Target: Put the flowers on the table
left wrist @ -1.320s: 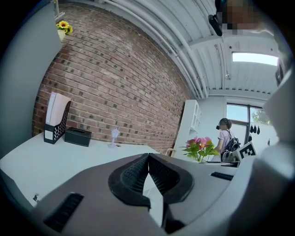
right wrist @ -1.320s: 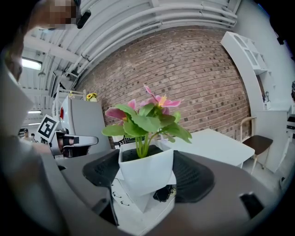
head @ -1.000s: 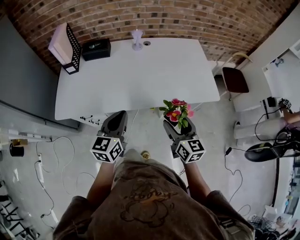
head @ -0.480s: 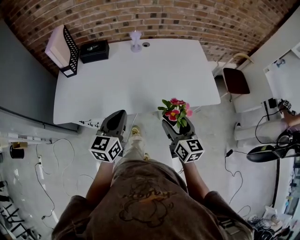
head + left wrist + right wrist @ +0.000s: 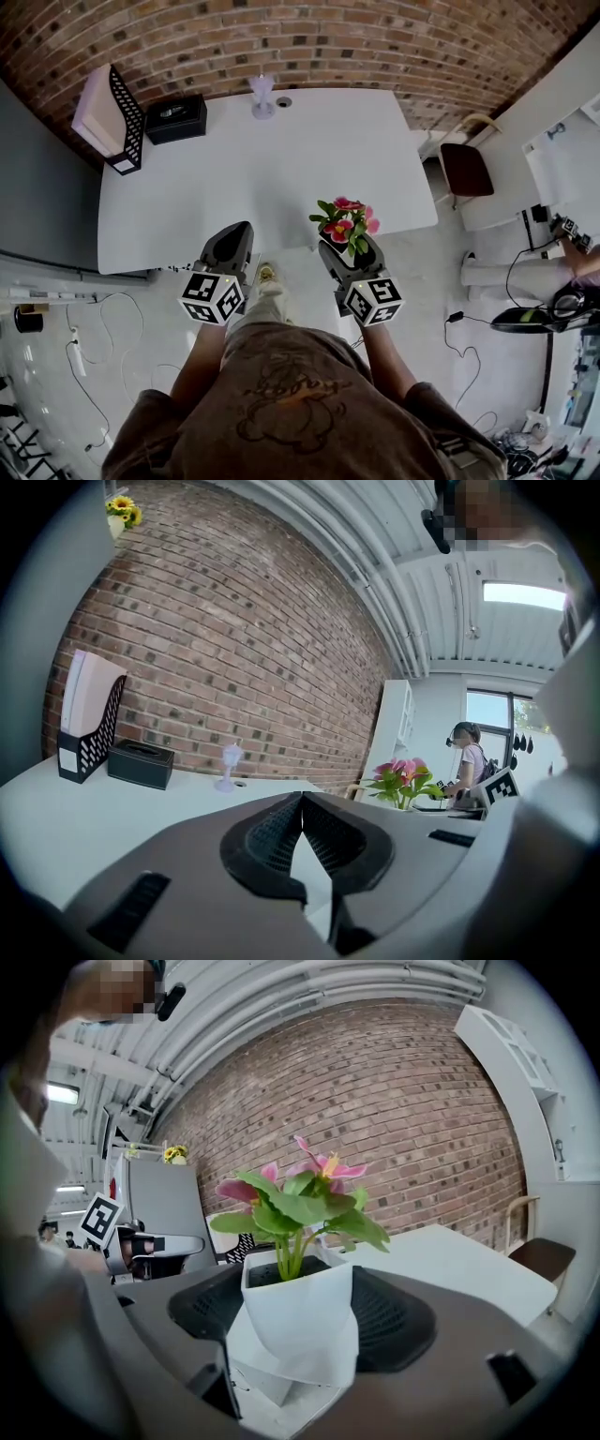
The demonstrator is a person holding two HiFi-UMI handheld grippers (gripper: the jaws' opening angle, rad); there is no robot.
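- Head view showed the right gripper (image 5: 347, 253) pinching the potted flowers (image 5: 343, 221), with the pink blooms and green leaves rising just past its jaw tips.
- From that view the blooms overlapped the near edge of the white table (image 5: 281, 159), toward its right end; the gripper's body lay over the floor in front of that edge.
- Right gripper view had the right gripper (image 5: 300, 1321) with its jaws pressed against both sides of a white pot (image 5: 298, 1321), a square one that stood upright between the ribbed pads.
- The potted flowers (image 5: 298, 1206) filled the middle of that view, with stems rising from dark soil and the table (image 5: 450, 1260) just beyond them.
- The left gripper (image 5: 235, 231) hovered beside the right one, apart from the plant, its tips at the table's near edge.
- Left gripper view showed the left gripper (image 5: 302, 803) with jaw tips pressed together and nothing between them; the potted flowers (image 5: 405, 778) appeared off to its right.
- At the table's far side, by the brick wall (image 5: 328, 37), stood a mesh file holder (image 5: 112, 117) and a black box (image 5: 176, 119).
- A chair (image 5: 466, 169) stood off the table's right end.
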